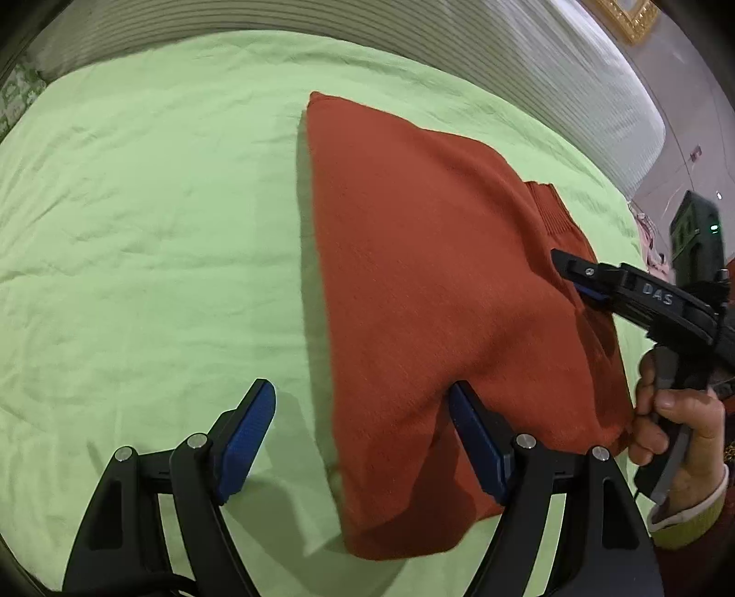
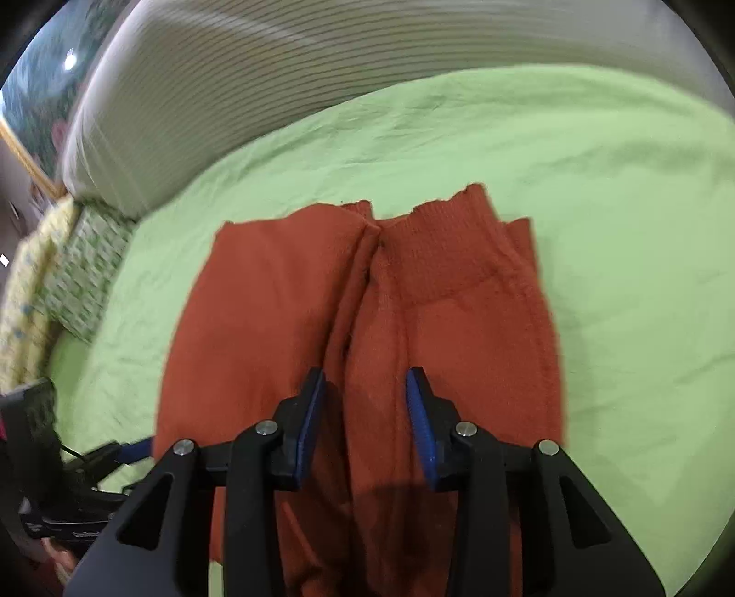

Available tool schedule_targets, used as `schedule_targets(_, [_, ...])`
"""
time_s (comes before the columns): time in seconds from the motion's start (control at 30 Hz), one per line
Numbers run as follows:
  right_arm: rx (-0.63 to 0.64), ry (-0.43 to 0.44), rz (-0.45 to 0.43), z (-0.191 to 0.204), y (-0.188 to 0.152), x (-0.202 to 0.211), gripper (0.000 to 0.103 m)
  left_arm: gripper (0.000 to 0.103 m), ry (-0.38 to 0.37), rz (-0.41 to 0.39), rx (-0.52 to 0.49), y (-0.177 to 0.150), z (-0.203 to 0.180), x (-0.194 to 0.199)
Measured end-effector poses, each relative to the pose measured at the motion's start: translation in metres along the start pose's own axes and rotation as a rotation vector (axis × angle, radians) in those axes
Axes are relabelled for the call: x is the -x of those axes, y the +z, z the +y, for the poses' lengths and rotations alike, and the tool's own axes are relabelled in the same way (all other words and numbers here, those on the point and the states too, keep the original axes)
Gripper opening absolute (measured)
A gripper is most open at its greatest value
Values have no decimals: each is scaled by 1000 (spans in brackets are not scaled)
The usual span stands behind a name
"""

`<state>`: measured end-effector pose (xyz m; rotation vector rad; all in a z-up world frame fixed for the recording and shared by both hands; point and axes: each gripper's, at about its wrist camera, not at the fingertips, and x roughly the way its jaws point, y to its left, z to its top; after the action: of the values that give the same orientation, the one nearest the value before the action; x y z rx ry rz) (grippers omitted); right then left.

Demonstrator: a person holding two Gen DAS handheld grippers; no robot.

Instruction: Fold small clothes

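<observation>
In the left wrist view, a light green wrinkled bed sheet [image 1: 138,206] fills the left and centre of the frame, with a grey ribbed padded headboard [image 1: 321,27] curving along the top. The left gripper [image 1: 363,413], black with blue pads, rises from the bottom edge with its jaws spread wide; its left finger stands over bare sheet and its right finger lies against the folded rust-orange knitted garment [image 1: 436,298], nothing pinched between them. The garment lies on the sheet right of centre. At the right edge, the right gripper [image 1: 576,280] reaches in, white letters "DAS" readable on its body, its tips over the garment's ribbed hem. A hand [image 1: 666,422] in a cream and yellow-green cuff [image 1: 693,514] wraps its handle.

In the right wrist view, a patterned yellow-green pillow [image 2: 78,266] sits at the left edge. The right gripper's jaws stand partly apart over a raised fold of garment, pads not pressing it.
</observation>
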<state>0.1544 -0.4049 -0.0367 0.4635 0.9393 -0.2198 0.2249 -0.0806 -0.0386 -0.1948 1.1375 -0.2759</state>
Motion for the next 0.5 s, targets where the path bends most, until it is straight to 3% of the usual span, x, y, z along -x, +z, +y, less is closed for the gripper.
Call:
schedule_targets(0.07, [-35,25,9,-2,3,-10,38,78,-1,19,5,1,1,-5])
schedule_targets(0.13, [-114,144,0,-3,5,-13,39,78,0,20,8,2,4,-6])
schedule_targets(0.2, [-211,298,-29,-11,4,-9,50,78,-7,18,9,1,5,-7])
schedule_targets(0.23, [-226,334,-46,-13,3,-7,63,78,-8,20,6,0,5,-7])
schedule_targets(0.3, [-218,331,-56,-12,2,-3,70,79,-10,20,1,1,4,-9])
schedule_targets(0.4, [-99,173,21,8,3,-17,70,79,-2,24,-3,2,1,-14])
schedule_targets(0.43, [-70,142,31,12,4,-20,62,80,2,23,-4,3,-1,-15])
schedule_targets(0.5, [-21,103,60,21,4,-29,24,80,13,21,-14,3,-3,-16])
